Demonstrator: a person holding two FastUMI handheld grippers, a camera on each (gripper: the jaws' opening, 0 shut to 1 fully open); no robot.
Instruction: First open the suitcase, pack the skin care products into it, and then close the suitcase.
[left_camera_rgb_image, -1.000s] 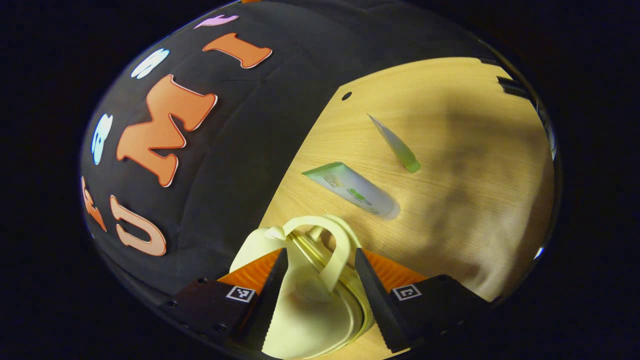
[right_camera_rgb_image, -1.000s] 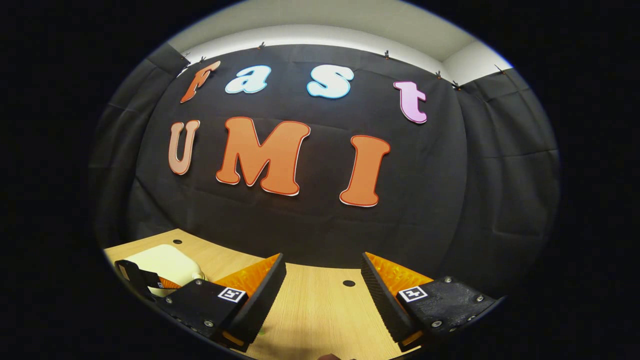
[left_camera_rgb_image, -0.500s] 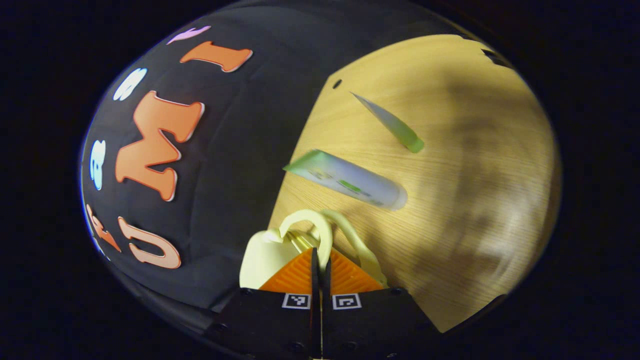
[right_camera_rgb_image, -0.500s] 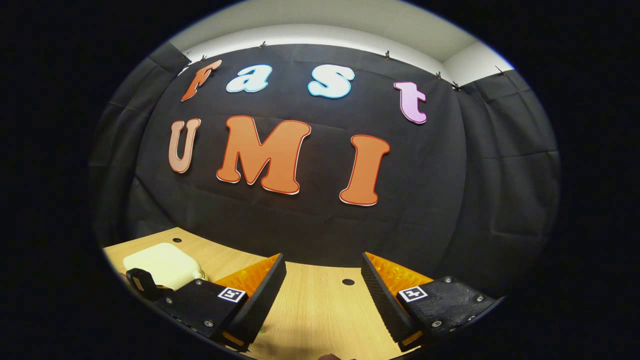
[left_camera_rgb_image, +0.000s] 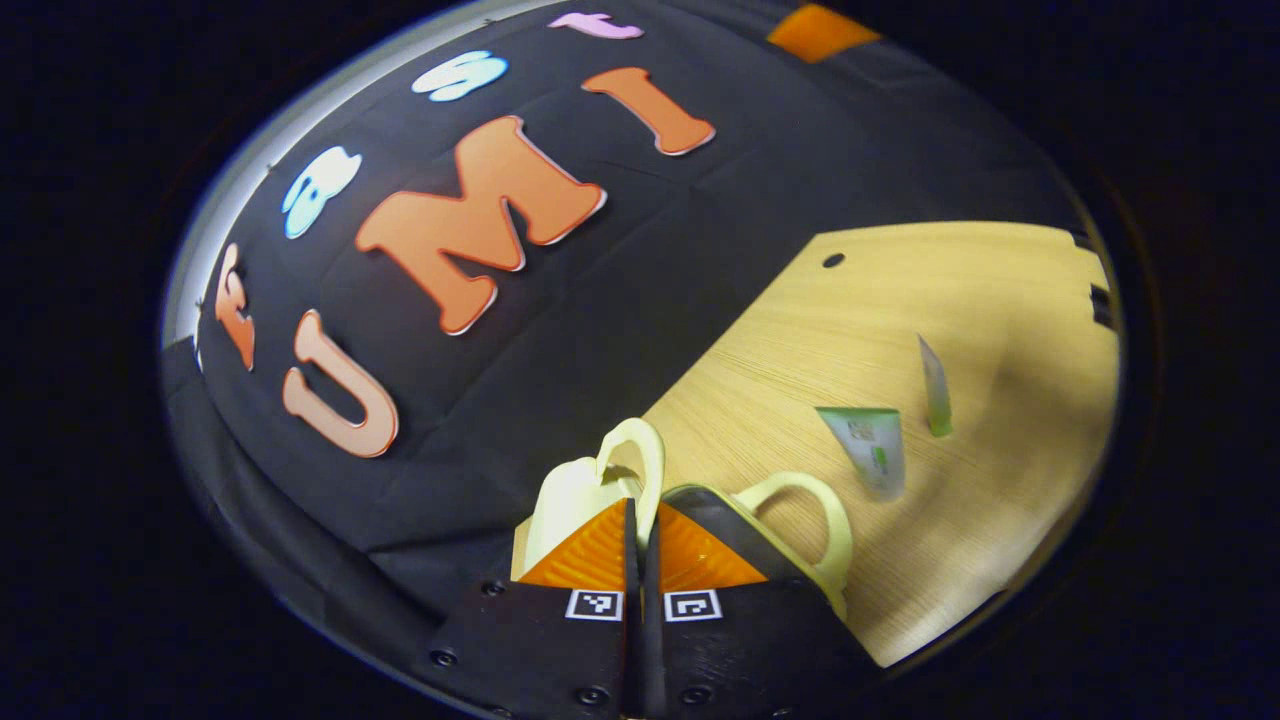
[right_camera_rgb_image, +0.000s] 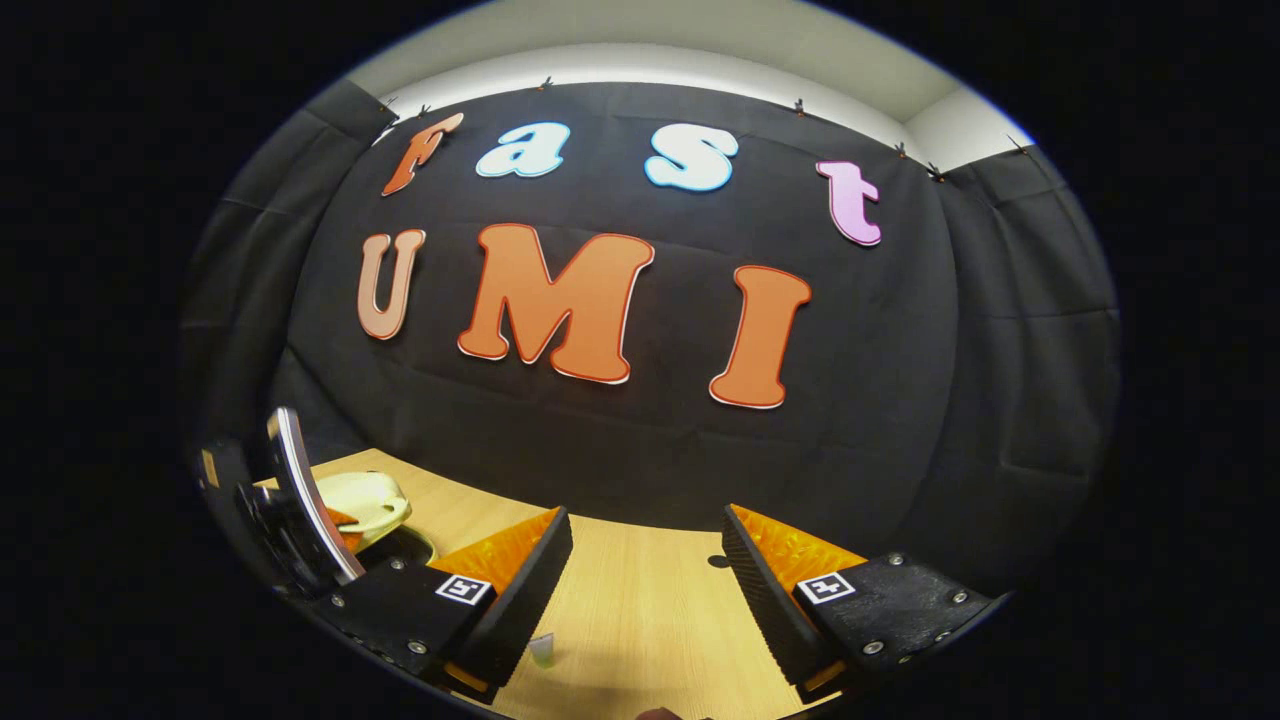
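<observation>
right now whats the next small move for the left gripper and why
Probably keep lifting the lid handle up and back. The left gripper has its jaws shut on that handle, and the suitcase is only partly open, its other handle lower. Both tubes lie on the table, unpacked.

The left gripper (left_camera_rgb_image: 641, 520) has its fingers pressed together on a pale handle (left_camera_rgb_image: 640, 455), tilted over the table's back edge. The right gripper (right_camera_rgb_image: 645, 560) hangs level above the table with its fingers spread wide, holding nothing.
</observation>
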